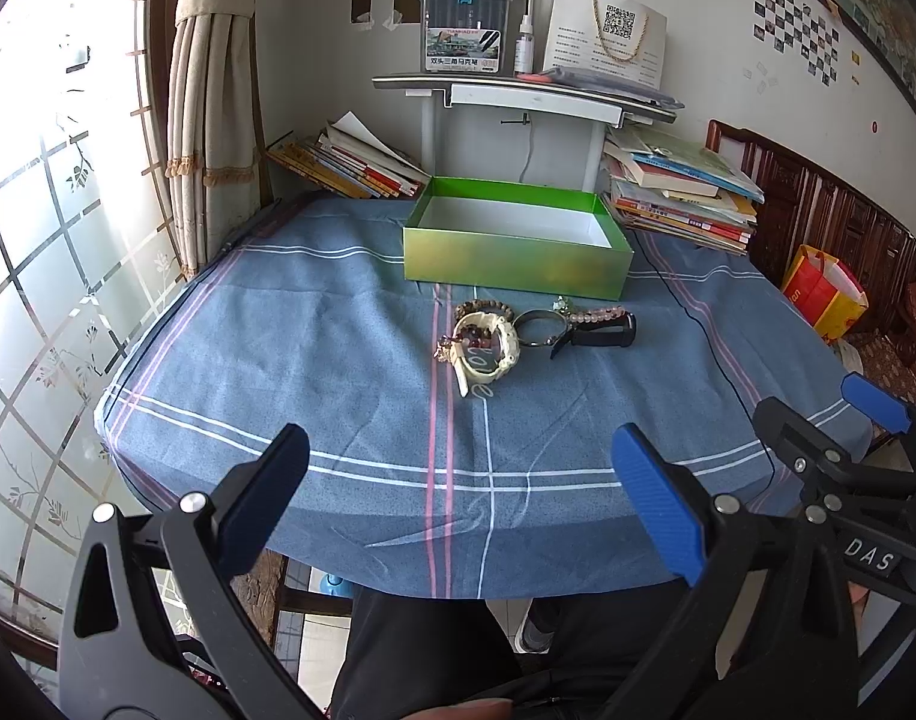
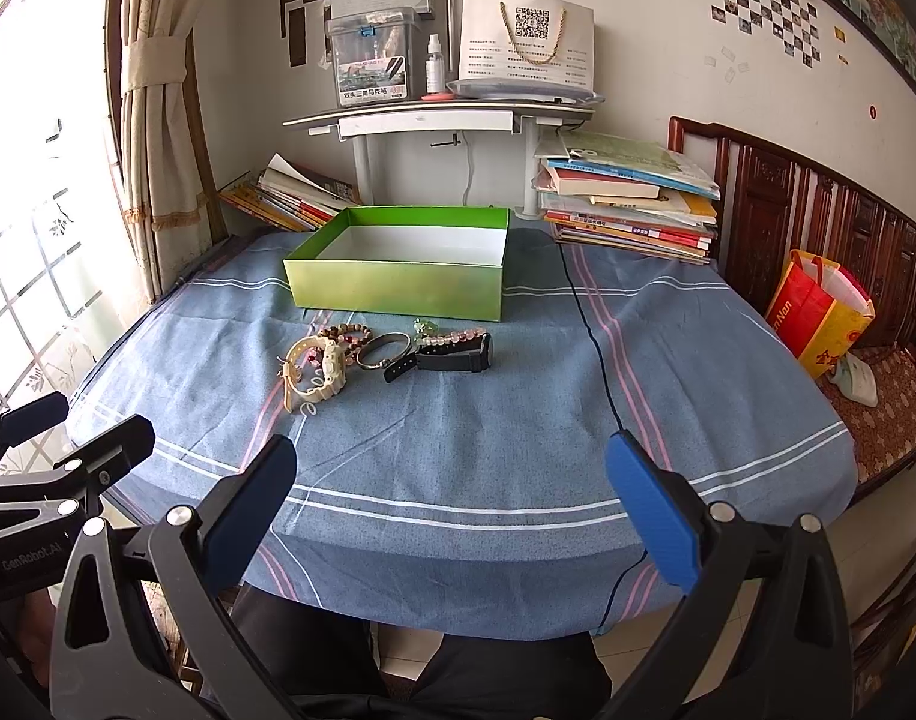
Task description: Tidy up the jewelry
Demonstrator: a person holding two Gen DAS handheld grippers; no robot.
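Jewelry [image 2: 386, 354] — on blue plaid tablecloth [image 2: 518, 408].

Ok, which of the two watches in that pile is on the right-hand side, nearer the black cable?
The black watch, lying flat at the right end of the cluster by the pink bead bracelet. The cream watch sits at the left end, farthest from the cable.

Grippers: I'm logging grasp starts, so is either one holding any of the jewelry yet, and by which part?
Nothing is held. The left gripper and right gripper are both open above the near table edge, well short of the jewelry pile.
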